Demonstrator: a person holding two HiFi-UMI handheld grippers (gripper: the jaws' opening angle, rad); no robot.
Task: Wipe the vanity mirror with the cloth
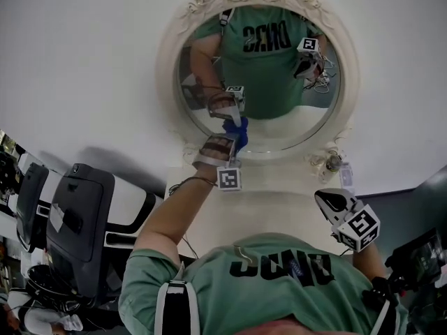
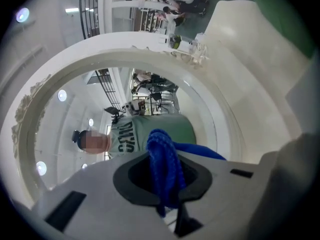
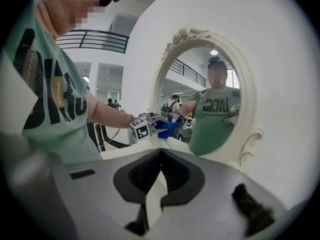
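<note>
You are in the wiping step itself: your left gripper (image 1: 235,142) is up at the vanity mirror (image 1: 276,61), its jaws pinched on a bunched fold of the blue cloth (image 1: 239,131), and the cloth sits against the lower left part of the glass, just above the bottom curve of the ornate white frame (image 1: 349,82). The left gripper view bears this out: the cloth (image 2: 162,151) stands as a thick ridge between the jaws of the left gripper (image 2: 162,179), with the glass (image 2: 65,114) close ahead. From the right gripper view the cloth (image 3: 167,128) appears to touch the glass, though you cannot tell from any view how hard it presses. Your right gripper (image 1: 324,197) hangs low at your right over the white tabletop (image 1: 279,208), well apart from the mirror; its jaws (image 3: 159,181) are drawn together at the tips with nothing between them, so it has no part in the job. Most of the glass, its centre, top and right side, lies beyond where the cloth now sits, so the task looks far from finished. The next move calls for sweeping the cloth across and upward in overlapping strokes, holding the pinch firm so the fold does not slip out, pressing only lightly so the mirror does not rock, and staying clear of the small bottle-like thing (image 1: 334,162) by the frame's lower right
</note>
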